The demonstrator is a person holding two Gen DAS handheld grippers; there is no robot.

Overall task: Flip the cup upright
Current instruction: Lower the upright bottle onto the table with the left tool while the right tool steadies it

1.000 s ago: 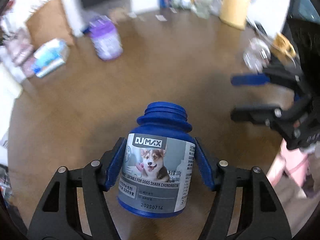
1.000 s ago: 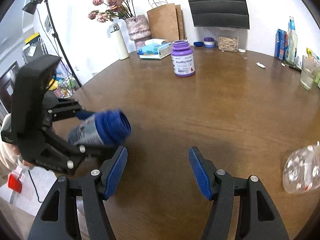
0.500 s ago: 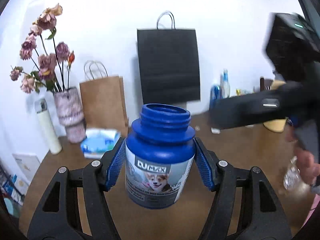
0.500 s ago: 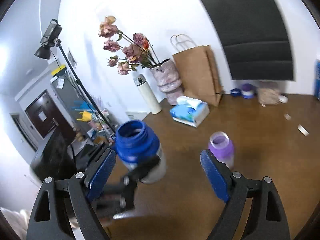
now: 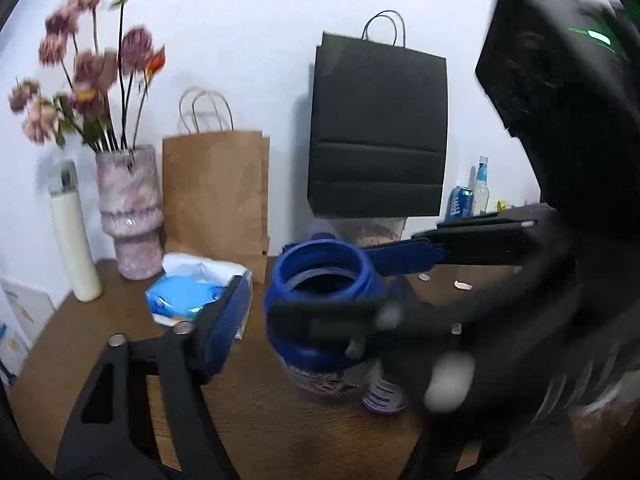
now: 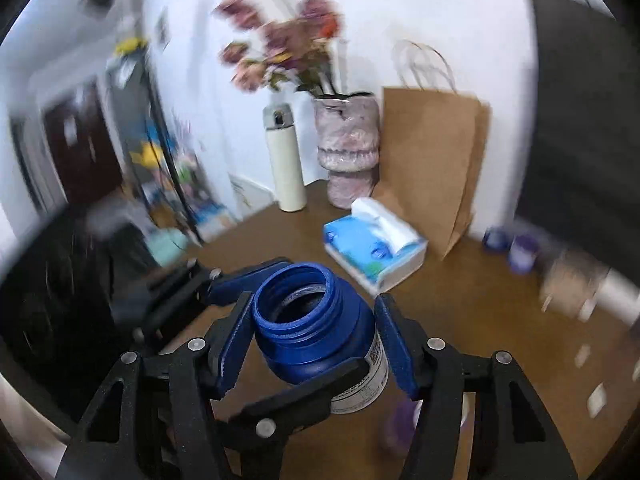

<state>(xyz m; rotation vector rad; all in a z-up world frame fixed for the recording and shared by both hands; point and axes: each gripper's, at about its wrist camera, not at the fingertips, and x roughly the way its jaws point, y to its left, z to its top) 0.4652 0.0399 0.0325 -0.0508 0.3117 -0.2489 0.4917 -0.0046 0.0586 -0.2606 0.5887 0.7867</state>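
The cup is a blue bottle (image 5: pixel 312 356) with a grey dog label, lidless and mouth up, tilted slightly. In the right wrist view the blue bottle (image 6: pixel 316 332) sits between the blue pads of my right gripper (image 6: pixel 314 300), which is shut on its shoulder. The right gripper's fingers (image 5: pixel 404 258) cross the left wrist view, one behind the neck and one in front. My left gripper (image 5: pixel 320 284) is open: its left pad (image 5: pixel 224 320) stands apart from the bottle and its right finger is hidden. Whether the bottle's base touches the table is unclear.
On the round wooden table (image 5: pixel 248 420) are a tissue box (image 5: pixel 192 300), a pink vase of dried flowers (image 5: pixel 130 216), a white flask (image 5: pixel 76 240), a brown paper bag (image 5: pixel 216 196) and a black bag (image 5: pixel 376 140). A purple jar (image 5: pixel 384 396) stands just behind the bottle.
The left gripper turned the bottle from lying flat to mouth up. The right gripper swung in and shut on it. The left pads have come off the bottle.
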